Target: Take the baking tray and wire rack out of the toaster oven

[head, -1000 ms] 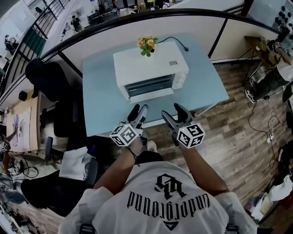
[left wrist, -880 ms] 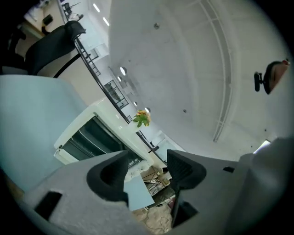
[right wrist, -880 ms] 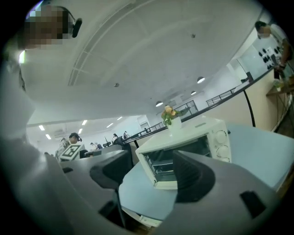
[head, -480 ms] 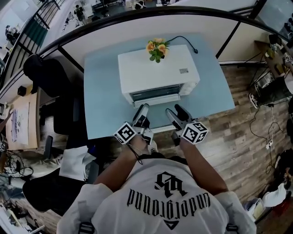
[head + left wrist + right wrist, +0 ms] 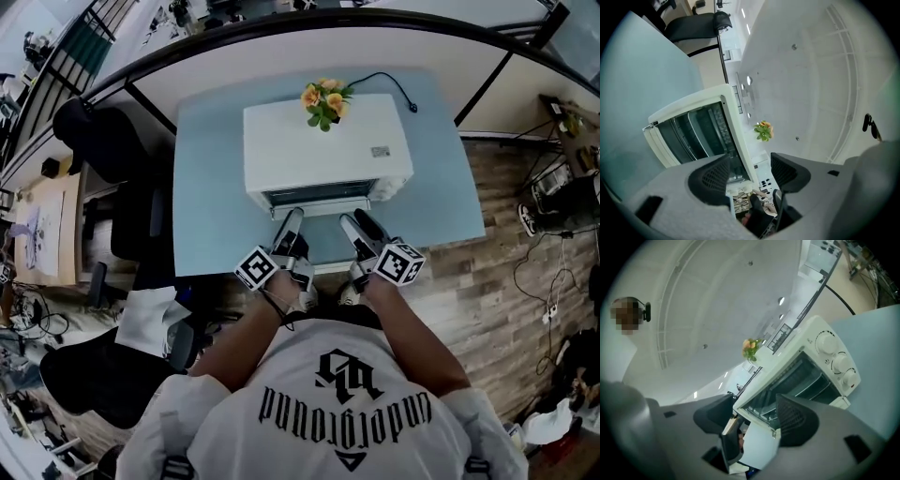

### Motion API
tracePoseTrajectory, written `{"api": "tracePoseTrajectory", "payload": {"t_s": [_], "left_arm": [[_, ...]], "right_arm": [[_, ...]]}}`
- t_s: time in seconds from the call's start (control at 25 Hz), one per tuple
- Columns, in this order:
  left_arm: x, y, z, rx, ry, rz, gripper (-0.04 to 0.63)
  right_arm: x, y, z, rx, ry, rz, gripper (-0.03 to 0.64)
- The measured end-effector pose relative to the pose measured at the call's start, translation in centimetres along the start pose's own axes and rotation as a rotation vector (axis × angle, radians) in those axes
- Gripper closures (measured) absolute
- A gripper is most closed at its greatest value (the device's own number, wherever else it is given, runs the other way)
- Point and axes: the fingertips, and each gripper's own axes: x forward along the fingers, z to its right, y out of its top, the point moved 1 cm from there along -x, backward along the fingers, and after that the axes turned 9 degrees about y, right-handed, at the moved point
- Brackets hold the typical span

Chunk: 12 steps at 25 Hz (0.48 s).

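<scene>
Facing the toaster oven (image 5: pixel 323 150), left tongs (image 5: pixel 291 223) gape empty; right tongs (image 5: pixel 358 225), empty, just narrowed.

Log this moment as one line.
left gripper open, empty; right gripper open, empty, jaws just closing slightly; both before toaster oven front

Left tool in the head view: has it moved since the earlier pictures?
Yes. The left tool has moved forward, toward the toaster oven; its tips now lie close to the oven's front.
</scene>
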Motion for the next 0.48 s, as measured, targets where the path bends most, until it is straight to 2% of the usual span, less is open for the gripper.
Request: {"api": "tracePoseTrajectory", "payload": {"t_s": [0.16, 0.2, 0.28, 0.32, 0.4, 0.48], "left_arm": [[0.8, 0.0, 0.0, 0.002, 0.011, 0.066, 0.314], [0.7, 0.0, -0.6, 0.01, 0.043, 0.079, 0.314], [-0.2, -0.3, -2.6, 0.026, 0.171, 0.096, 0.314], [-0.5, -0.5, -3.3, 0.036, 0.208, 0.103, 0.314], [0.0, -0.7, -3.1, 0.05, 0.179, 0.121, 0.314], [0.1, -1.1, -3.8, 0.038, 0.2, 0.135, 0.314]], "right_arm": [[0.3, 0.7, 1.3, 0.063, 0.042, -0.023, 0.347], [0.4, 0.9, 1.7, 0.08, 0.051, -0.028, 0.348], [0.3, 0.9, 2.5, 0.124, 0.067, -0.031, 0.351], [0.3, 0.7, 2.9, 0.149, 0.077, -0.031, 0.351], [0.5, 0.6, 3.7, 0.194, 0.098, -0.029, 0.351], [0.6, 0.6, 4.1, 0.226, 0.123, -0.02, 0.356]]}}
